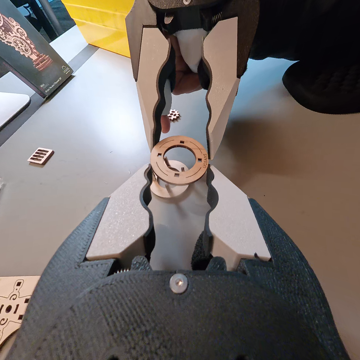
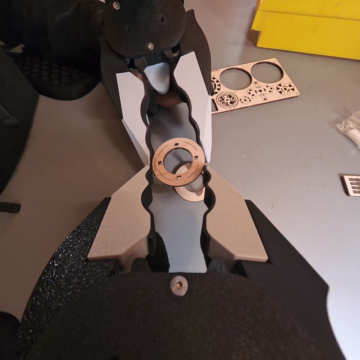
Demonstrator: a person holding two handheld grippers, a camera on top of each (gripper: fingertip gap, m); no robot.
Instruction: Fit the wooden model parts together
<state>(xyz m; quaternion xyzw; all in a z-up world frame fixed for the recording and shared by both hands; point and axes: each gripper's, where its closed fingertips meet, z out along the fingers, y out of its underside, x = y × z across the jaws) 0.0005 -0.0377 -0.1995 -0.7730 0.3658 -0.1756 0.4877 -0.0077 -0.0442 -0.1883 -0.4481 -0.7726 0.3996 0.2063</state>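
A wooden ring point(image 1: 191, 176) with small square slots hangs level above the grey table point(image 1: 87, 194), and it also shows in the right wrist view point(image 2: 167, 178). My left gripper point(image 1: 179, 169) and right gripper point(image 2: 177, 169) face each other tip to tip and both close on its rim from opposite ends. In the left wrist view the right gripper point(image 1: 182, 153) comes in from the top. In the right wrist view the left gripper point(image 2: 179, 160) does the same. A second, paler ring point(image 1: 169, 191) with upright pegs sits below the first point(image 2: 191, 196). I cannot tell whether it rests on the table.
A small wooden gear point(image 1: 174, 115) lies beyond the rings. A slatted wooden piece point(image 1: 40, 156) lies to my left. A punched parts sheet point(image 2: 253, 85), a plastic bag point(image 2: 350, 126), a yellow box point(image 2: 311, 29) and the dark kit box point(image 1: 33, 58) stand around the table. Less than 4 cm separates the two grippers' tips.
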